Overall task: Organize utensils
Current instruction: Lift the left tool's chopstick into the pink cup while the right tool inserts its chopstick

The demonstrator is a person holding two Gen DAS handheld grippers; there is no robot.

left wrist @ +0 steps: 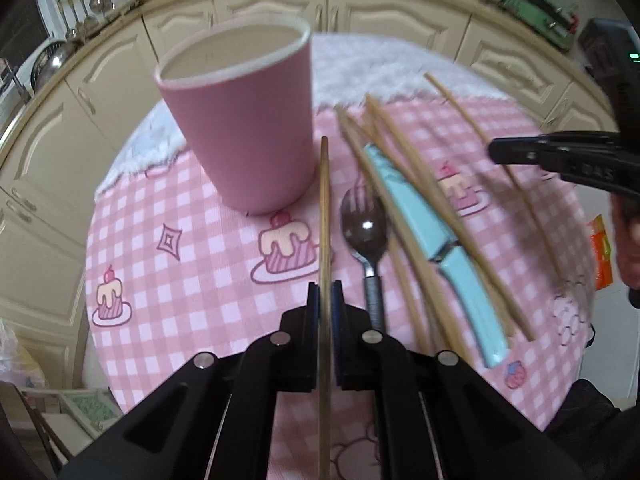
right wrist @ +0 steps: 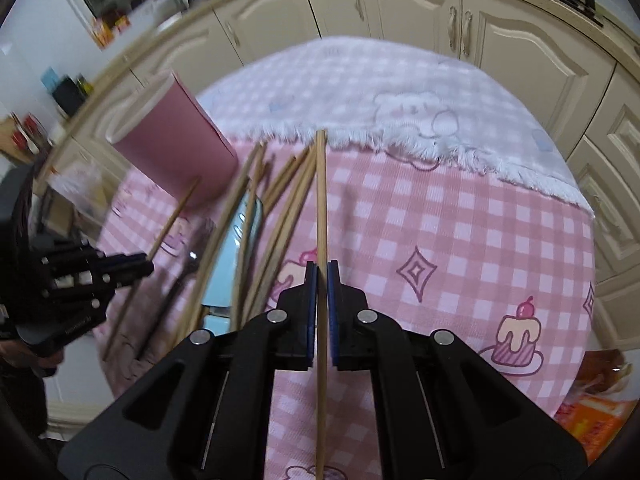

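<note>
left gripper [left wrist: 325,292] clenched on one chopstick [left wrist: 325,216], pads pinching it partway along, shaft running straight out ahead in line with the fingers and passing back beneath the body. tip ending just right of the pink cup [left wrist: 240,120], at mid-height of its wall and below the rim. cup standing upright on the checked cloth [left wrist: 168,200], far and left of that tip, mouth open upward.

right gripper [right wrist: 320,276] likewise clamped on a second chopstick [right wrist: 321,200], long axis again along the fingers, tip aimed at the fringed white towel [right wrist: 400,92] and well right of the cup. left hand judged nearer the cup; probably needs raising above the rim and tipping the stick downward before letting go.

loose chopsticks [left wrist: 420,208], blue knife [left wrist: 432,236] and spoon [left wrist: 366,232] lying between the two grippers, fanned near to far.
</note>
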